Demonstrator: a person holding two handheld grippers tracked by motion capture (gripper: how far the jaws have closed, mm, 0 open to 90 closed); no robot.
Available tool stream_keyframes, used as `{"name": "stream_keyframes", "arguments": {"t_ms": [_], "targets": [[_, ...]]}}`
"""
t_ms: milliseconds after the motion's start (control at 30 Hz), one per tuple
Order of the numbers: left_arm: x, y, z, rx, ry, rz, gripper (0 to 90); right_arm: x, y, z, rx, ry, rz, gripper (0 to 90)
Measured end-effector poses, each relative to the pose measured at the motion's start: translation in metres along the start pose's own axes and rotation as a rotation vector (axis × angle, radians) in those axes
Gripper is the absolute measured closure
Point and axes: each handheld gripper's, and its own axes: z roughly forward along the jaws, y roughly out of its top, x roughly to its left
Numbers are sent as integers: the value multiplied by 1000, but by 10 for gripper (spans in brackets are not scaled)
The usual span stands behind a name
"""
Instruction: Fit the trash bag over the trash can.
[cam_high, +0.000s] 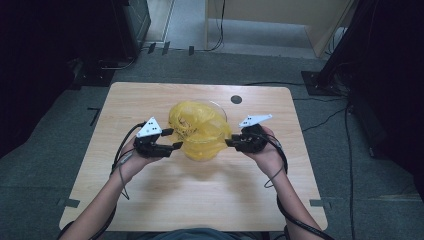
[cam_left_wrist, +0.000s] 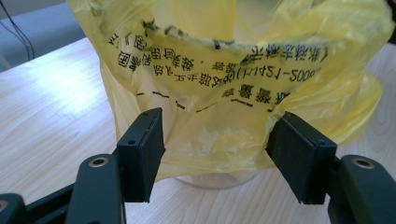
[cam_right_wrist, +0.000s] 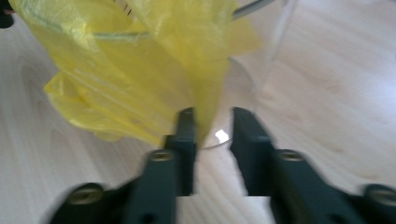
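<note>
Yellow bag over clear container

A light wooden desk with rounded corners stands on grey carpet. Near its middle sits a clear glass bowl draped with a yellow plastic bag. A small dark round disc sits near the far edge.
</note>
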Motion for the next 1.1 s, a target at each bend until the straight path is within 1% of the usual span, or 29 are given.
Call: {"name": "stream_keyframes", "arguments": {"t_ms": [33, 100, 133, 167, 200, 267, 333, 400, 467, 500, 600, 667, 700, 767, 800, 833, 867, 900, 933, 967, 1000, 1033, 1067, 1100], "targets": [[0, 2, -3, -13, -5, 5, 357, 0, 1, -3, -16, 1, -9, 629], [0, 6, -9, -28, -13, 6, 356, 0, 3, -9, -58, 3, -16, 474], [0, 8, -12, -31, -19, 6, 357, 1, 5, -13, -73, -3, -26, 440], [0, 11, -16, -37, -22, 8, 357, 2, 6, -16, -85, -7, -40, 442], [0, 13, -19, -40, -21, 17, 357, 4, 8, -20, -101, 2, -52, 437], [0, 18, -25, -51, -16, 29, 357, 6, 12, -27, -133, 24, -51, 415], [1, 23, -29, -61, -19, 29, 356, 8, 18, -30, -160, 24, -58, 415], [3, 27, -29, -59, -12, 40, 356, 8, 22, -31, -174, 24, -55, 435], [5, 28, -29, -62, -10, 35, 368, 6, 26, -29, -183, 20, -50, 452], [10, 27, -26, -61, -10, 14, 387, 5, 28, -28, -190, 17, -41, 457], [17, 28, -24, -59, -6, 11, 410, 2, 33, -23, -201, 21, -23, 459], [19, 29, -24, -63, -3, 6, 429, 2, 37, -20, -202, 20, -24, 466], [24, 31, -23, -74, 3, 1, 446, 2, 39, -19, -203, 22, -27, 477], [30, 35, -21, -74, 13, -8, 459, 2, 43, -17, -208, 26, -29, 503], [34, 36, -19, -77, 23, -14, 465, 2, 46, -16, -209, 25, -26, 531], [34, 36, -19, -77, 23, -14, 471, 1, 49, -14, -206, 18, -31, 555], [36, 38, -18, -76, 29, -20, 471, 1, 49, -14, -206, 18, -31, 555], [41, 40, -15, -79, 33, -30, 479, -2, 52, -11, -185, 3, -32, 633], [44, 42, -13, -85, 39, -35, 494, -4, 53, -10, -176, -1, -28, 660], [46, 42, -12, -86, 38, -39, 499, -6, 53, -8, -171, 0, -16, 704], [48, 43, -11, -88, 31, -57, 522, -8, 54, -7, -166, 2, -6, 734], [50, 43, -10, -91, 26, -64, 540, -9, 54, -7, -155, 3, 9, 780], [50, 43, -10, -91, 26, -64, 555, -10, 54, -6, -152, 6, 14, 799], [52, 44, -8, -88, 20, -67, 555, -10, 54, -6, -152, 6, 14, 799]]}}
